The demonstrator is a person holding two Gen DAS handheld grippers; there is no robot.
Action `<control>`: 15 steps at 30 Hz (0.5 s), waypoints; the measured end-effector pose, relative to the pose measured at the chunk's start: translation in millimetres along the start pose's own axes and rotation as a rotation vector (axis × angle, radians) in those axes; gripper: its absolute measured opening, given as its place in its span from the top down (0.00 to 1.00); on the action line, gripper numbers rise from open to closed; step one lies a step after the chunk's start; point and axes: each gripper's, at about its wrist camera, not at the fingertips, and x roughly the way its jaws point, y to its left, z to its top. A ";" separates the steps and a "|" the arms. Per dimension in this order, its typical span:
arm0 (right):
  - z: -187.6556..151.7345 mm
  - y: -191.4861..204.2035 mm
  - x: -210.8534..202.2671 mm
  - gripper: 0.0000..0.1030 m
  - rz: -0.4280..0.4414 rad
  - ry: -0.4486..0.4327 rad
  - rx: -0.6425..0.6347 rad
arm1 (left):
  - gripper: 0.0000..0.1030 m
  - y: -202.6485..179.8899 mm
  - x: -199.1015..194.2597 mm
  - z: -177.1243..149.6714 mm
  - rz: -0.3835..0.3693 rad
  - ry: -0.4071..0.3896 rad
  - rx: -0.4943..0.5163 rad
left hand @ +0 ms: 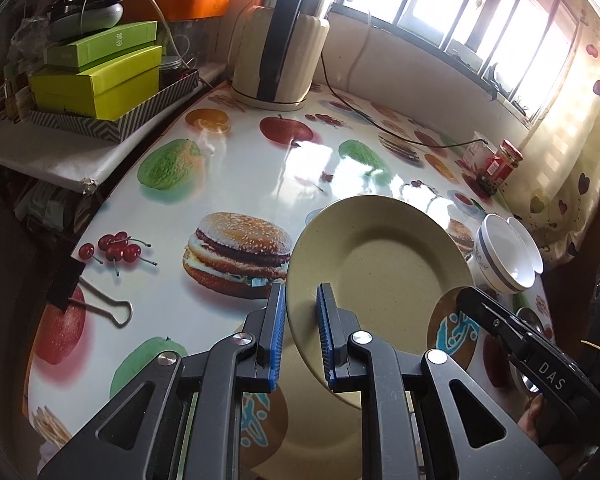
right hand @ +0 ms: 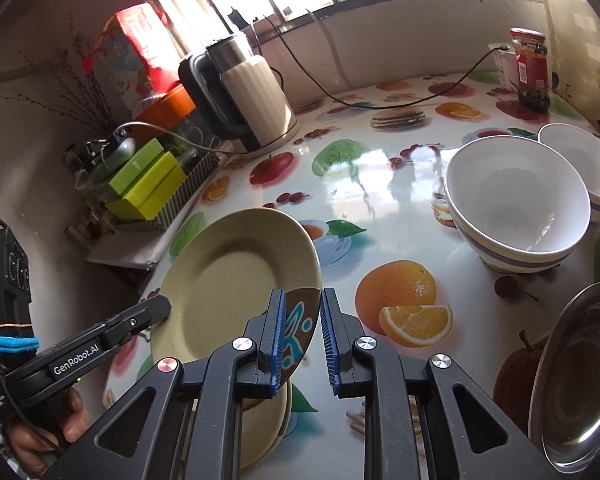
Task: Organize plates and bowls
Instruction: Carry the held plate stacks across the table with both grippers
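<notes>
Left wrist view: the left gripper fills the lower centre of the frame, its blue-padded jaws set either side of the rim of a tilted beige plate; a sliver of gap shows at the left pad, so whether the grip is firm cannot be told. Below it, at the bottom centre, lies a patterned plate on the fruit-print table. At the right edge the right gripper reaches a brown patterned rim, with two white bowls behind it.

Right wrist view: the right gripper sits at lower centre, jaws parted, the left pad against the patterned brown rim and the right pad clear of it. The beige plate stands tilted at centre left, the left gripper on its far edge. Stacked plates lie beneath; the bowls rest at right, a steel dish at the lower right edge.

The step appears to be stacking the beige plate. It would go best lowered flat and centred over the pile, released only once its rim rests.
</notes>
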 end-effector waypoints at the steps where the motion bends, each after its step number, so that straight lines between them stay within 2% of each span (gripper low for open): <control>1: -1.4 1.4 -0.6 0.83 0.002 0.000 -0.003 | 0.84 1.6 -1.5 -2.0 0.000 0.000 -0.003; 15: -24.8 16.9 -2.1 0.83 0.025 0.035 -0.039 | 0.84 20.1 -16.3 -30.0 0.019 0.002 -0.038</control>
